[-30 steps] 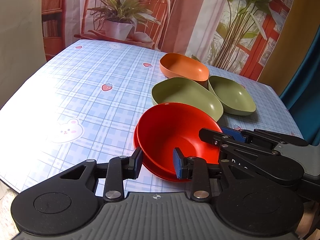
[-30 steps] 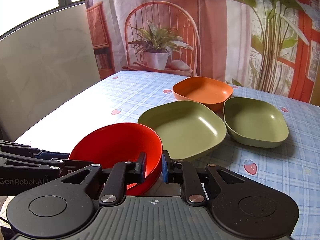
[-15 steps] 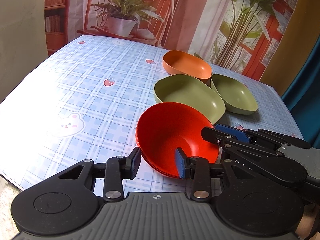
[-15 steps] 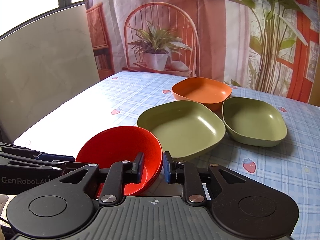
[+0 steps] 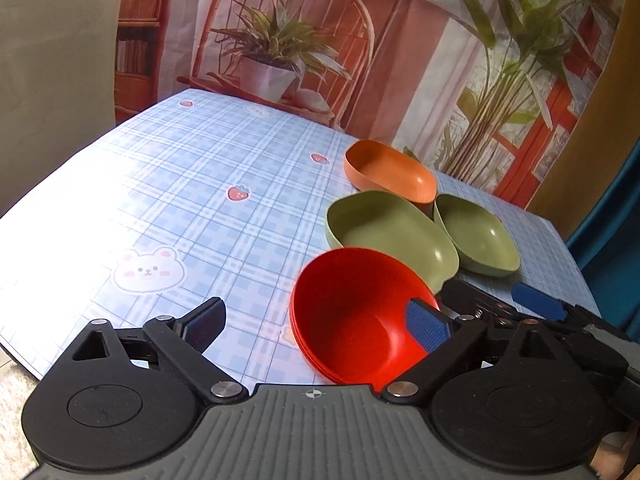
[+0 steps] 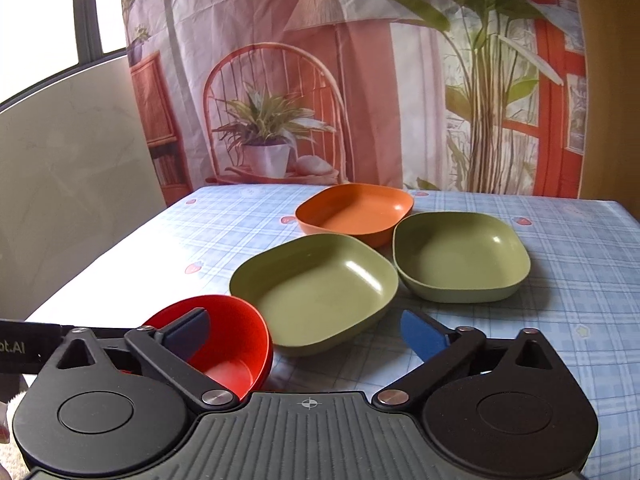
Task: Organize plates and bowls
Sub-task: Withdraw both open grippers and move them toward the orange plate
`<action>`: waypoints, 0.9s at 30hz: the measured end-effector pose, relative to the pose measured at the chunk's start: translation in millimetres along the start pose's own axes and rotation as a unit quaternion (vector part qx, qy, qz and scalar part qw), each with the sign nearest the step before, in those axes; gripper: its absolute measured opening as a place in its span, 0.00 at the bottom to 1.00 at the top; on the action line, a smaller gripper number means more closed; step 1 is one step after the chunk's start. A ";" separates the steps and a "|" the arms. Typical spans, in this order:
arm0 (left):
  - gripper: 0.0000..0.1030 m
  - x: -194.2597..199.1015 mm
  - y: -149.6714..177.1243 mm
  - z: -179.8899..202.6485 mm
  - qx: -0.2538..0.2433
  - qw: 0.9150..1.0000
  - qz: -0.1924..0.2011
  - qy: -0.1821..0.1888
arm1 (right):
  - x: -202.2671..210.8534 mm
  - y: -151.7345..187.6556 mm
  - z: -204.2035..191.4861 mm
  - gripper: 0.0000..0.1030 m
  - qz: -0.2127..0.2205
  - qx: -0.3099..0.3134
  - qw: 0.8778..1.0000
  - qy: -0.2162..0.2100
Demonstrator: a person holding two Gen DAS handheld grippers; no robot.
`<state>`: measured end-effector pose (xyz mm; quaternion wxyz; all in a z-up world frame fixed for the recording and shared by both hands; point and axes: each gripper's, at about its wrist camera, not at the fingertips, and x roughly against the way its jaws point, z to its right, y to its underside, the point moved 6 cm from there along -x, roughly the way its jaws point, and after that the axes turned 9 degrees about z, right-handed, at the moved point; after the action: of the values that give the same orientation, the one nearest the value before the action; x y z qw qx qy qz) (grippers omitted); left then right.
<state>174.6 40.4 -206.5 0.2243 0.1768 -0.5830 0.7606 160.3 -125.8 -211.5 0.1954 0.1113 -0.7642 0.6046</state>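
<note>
A stack of red bowls (image 5: 352, 320) sits near the table's front edge; it also shows in the right wrist view (image 6: 228, 340). Behind it lie a large green dish (image 6: 316, 292), a smaller green dish (image 6: 460, 260) and an orange dish (image 6: 356, 212), close together. My left gripper (image 5: 316, 324) is open wide and empty, its right finger over the red bowls' rim. My right gripper (image 6: 308, 332) is open wide and empty, its left finger in front of the red bowls, its right finger near the large green dish.
The table (image 5: 160, 208) has a blue checked cloth with strawberry and bear prints. A printed backdrop (image 6: 360, 80) with a chair and plants hangs behind it. A grey wall panel (image 6: 60, 160) stands to the left.
Both grippers have opened wide from a nearly shut stance and let go of the red bowls. The red bowls now rest on the table.
</note>
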 end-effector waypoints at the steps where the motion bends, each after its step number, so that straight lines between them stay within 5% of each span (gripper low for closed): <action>1: 0.99 1.3 -2.5 -1.3 0.007 1.000 0.008 0.001 | 0.8 -1.6 2.5 1.00 0.003 -0.004 1.000 0.001; 8: 1.00 0.5 -16.8 -4.5 0.045 0.999 0.020 0.009 | 2.0 -10.4 14.3 1.00 0.019 -0.014 1.000 0.020; 18: 1.00 -3.8 -57.6 13.9 -0.053 0.997 0.055 0.010 | 4.2 -34.6 36.9 1.00 0.040 0.013 0.998 0.042; 27: 1.00 -18.2 -105.0 33.2 -0.112 0.991 0.076 0.022 | -2.7 -89.7 78.4 1.00 0.062 0.028 0.996 0.051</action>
<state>247.6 28.9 -122.8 0.1975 0.0888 -0.6713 0.7089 186.4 -223.8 -148.9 0.1928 0.0380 -0.7412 0.6419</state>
